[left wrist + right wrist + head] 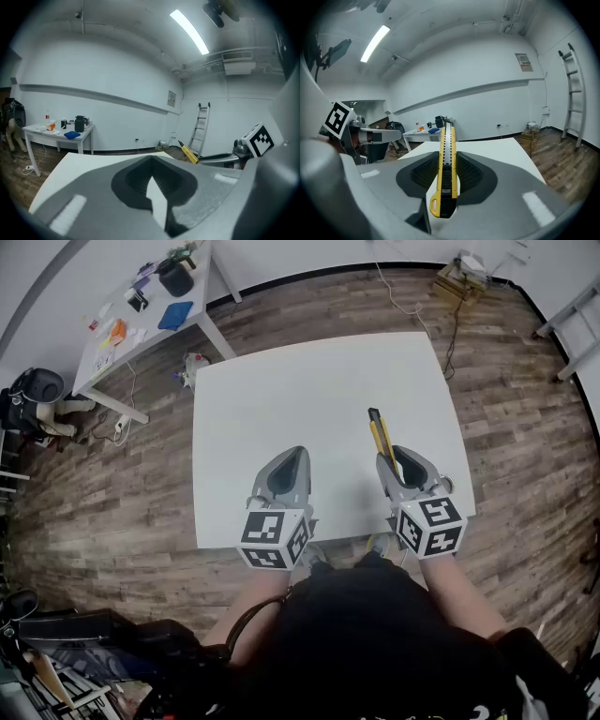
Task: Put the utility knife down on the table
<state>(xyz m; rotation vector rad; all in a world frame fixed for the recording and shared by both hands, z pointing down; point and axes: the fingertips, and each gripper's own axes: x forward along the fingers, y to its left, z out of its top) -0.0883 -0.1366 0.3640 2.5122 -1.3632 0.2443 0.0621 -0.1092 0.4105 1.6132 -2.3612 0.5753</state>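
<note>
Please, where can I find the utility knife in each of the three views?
Head view: utility knife right of centre, projecting forward from the right gripper.
Left gripper view: right of centre, a small yellow bar.
Right gripper view: centre, clamped between the jaws.
Shared landmark: the side table by the wall.

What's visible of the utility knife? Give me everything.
The utility knife is long and slim, with a yellow plastic-looking casing, a notched grey track along its top, a black slider and a small loop at the tail. The right gripper is shut on it, its fingers pressing both sides near the tail. It points away from the person, over the white table.
</note>
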